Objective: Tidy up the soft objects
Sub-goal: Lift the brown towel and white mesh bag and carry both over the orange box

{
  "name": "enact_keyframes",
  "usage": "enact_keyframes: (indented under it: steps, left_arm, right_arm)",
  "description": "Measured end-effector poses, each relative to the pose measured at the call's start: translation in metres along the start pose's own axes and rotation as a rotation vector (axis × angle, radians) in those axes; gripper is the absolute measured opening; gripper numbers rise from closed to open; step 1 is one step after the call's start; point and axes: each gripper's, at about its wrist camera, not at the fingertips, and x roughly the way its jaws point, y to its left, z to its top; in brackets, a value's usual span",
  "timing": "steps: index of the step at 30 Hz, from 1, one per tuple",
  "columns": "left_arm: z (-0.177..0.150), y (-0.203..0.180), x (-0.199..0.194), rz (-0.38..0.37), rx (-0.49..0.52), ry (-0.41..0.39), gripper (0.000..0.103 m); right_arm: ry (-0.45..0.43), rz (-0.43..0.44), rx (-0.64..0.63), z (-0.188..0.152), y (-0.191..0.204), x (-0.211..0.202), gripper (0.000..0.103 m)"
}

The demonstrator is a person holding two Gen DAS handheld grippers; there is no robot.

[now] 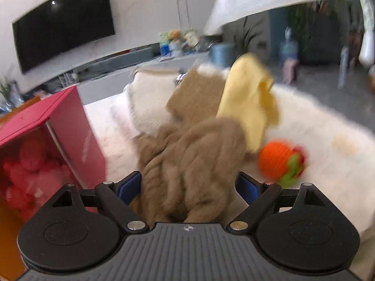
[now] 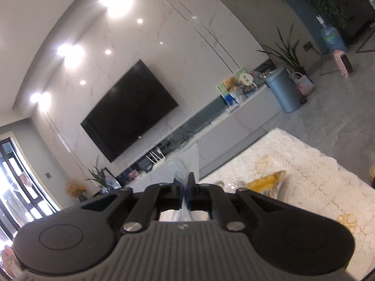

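Fingers (image 1: 248,186) of our left gripper (image 1: 188,185) stand wide apart around a shaggy brown plush toy (image 1: 187,154) without pressing it; a yellow cloth (image 1: 248,98) and an orange knitted ball (image 1: 279,161) lie beyond on the white fluffy blanket (image 1: 328,126). Soft things already fill the red open box (image 1: 54,126). From the right wrist, our right gripper (image 2: 185,183) pinches a thin clear plastic bag (image 2: 185,164) shut. Several items remain, we judge.

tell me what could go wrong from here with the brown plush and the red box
The left gripper stands wide open around the brown plush, so it could drop short of the red box. The right gripper pinches only an edge of thin white material, which might slip free.
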Motion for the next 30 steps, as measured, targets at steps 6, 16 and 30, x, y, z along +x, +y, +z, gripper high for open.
enact_keyframes:
  steps: [6,16,30]
  left_arm:
    - [0.001,0.025,0.01,-0.009,-0.165,0.032,0.086]
    - [-0.007,0.024,-0.013,-0.054,0.0,-0.093,0.065]
    - [0.042,0.084,-0.098,-0.099,-0.015,-0.303,0.065]
  right_arm:
    - [0.052,-0.038,-0.044,-0.009,0.002,0.015,0.001]
    - [0.075,-0.053,-0.047,-0.012,0.004,0.025,0.001]
    - [-0.052,0.096,-0.151,-0.001,0.055,-0.021,0.0]
